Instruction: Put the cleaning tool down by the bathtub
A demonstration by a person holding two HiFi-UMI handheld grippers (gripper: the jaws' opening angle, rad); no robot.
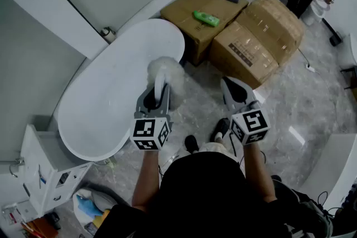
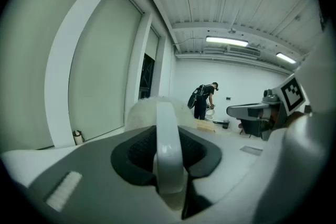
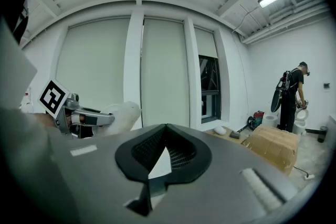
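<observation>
Left gripper (image 1: 156,96): jaws clamped on white plastic handle of white fluffy-headed cleaning tool (image 1: 167,70) | tool: held off the floor, its head over floor-side rim of white oval bathtub (image 1: 106,103), near brown cardboard boxes (image 1: 254,36) | right gripper (image 1: 235,90): jaws together, empty, over grey marble floor (image 1: 301,103)

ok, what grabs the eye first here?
The big white bathtub fills the left of the head view. At its right edge in that view, the left tongs clamp the handle of a fluffy white cleaning tool. Beyond them, cardboard boxes sit on the floor.
</observation>
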